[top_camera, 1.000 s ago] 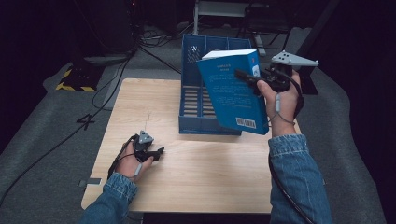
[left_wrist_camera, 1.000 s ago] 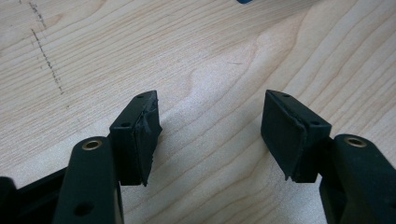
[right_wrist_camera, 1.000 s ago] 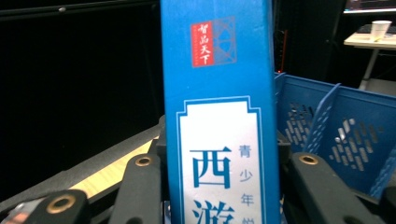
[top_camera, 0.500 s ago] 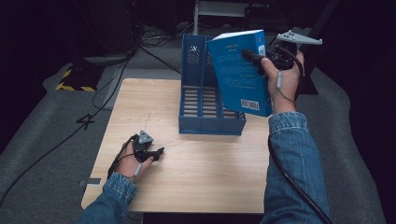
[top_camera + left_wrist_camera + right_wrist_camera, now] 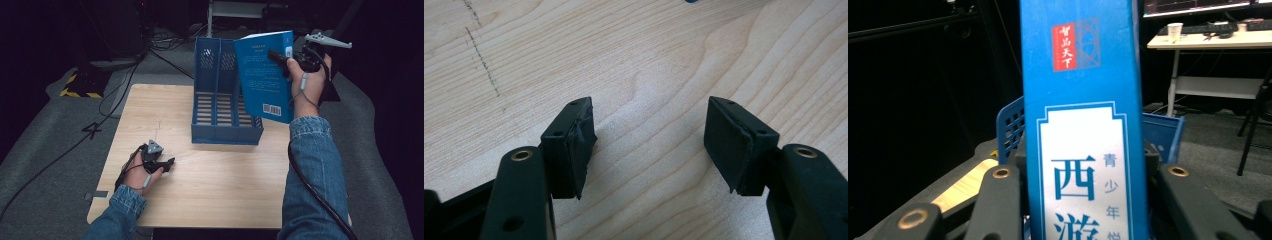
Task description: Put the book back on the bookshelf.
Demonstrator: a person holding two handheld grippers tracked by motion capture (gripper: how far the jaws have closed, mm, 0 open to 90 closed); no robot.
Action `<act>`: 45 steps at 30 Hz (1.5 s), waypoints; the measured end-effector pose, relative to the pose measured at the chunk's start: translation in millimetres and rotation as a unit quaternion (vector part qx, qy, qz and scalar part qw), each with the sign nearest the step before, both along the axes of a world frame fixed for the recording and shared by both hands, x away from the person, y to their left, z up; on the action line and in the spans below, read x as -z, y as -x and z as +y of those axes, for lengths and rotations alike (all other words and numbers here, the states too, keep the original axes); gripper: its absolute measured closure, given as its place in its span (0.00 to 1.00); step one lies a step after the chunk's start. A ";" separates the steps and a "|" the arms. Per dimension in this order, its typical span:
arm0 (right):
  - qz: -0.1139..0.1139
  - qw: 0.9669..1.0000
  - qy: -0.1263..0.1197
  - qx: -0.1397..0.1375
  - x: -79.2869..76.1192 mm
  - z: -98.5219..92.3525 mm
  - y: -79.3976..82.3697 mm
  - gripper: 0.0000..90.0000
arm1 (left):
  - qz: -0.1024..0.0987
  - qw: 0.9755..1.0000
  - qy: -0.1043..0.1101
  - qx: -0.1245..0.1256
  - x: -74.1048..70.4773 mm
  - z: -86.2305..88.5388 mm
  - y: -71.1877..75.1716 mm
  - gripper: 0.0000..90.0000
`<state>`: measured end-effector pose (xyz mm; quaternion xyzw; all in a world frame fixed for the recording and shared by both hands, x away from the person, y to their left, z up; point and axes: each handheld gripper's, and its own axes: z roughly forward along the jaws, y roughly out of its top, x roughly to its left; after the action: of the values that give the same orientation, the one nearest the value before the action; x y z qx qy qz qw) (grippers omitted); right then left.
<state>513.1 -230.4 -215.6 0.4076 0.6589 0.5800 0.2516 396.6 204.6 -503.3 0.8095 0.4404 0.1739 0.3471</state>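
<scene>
Wooden table (image 5: pixel 220 195): right gripper (image 5: pixel 285 62), clamped on the blue book (image 5: pixel 262 80), has lifted it upright above the file rack (image 5: pixel 220 105), ready for slotting; left gripper (image 5: pixel 162 162) rests open near the front-left corner.

My right gripper (image 5: pixel 278 56): matt black plastic jaws, brass-coloured metal rivets, clamped on blue paperback book (image 5: pixel 265 75) with smooth, slightly glossy paper cover and white label panel. Blue slotted plastic file rack (image 5: pixel 220 117): hard moulded, dull sheen. Pale wooden table top (image 5: pixel 220 185): smooth, matt, fine grain lines plain. My left gripper (image 5: pixel 649 145): jaws apart, black rubbery pads (image 5: pixel 576 145) matt, edges rough and frayed. Denim cloth sleeves (image 5: pixel 312 180): blue, coarse weave.
</scene>
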 end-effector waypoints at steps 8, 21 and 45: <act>0.008 0.999 -0.029 0.025 8.5 -14.5 -12.1 0.68 | 0.000 1.000 0.000 -0.001 0.0 0.2 0.0 0.41; 0.024 0.997 -0.031 0.066 19.0 -21.2 -29.3 0.68 | 0.001 1.000 -0.002 -0.001 -0.2 0.9 0.1 0.41; 0.027 0.998 -0.046 0.025 31.1 11.6 -55.4 0.68 | 0.002 1.000 -0.002 0.001 -0.3 1.4 -0.2 0.41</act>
<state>568.5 -218.8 -246.7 0.4506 0.6272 0.5922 0.2297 396.8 205.9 -503.0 0.8111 0.4397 0.1729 0.3448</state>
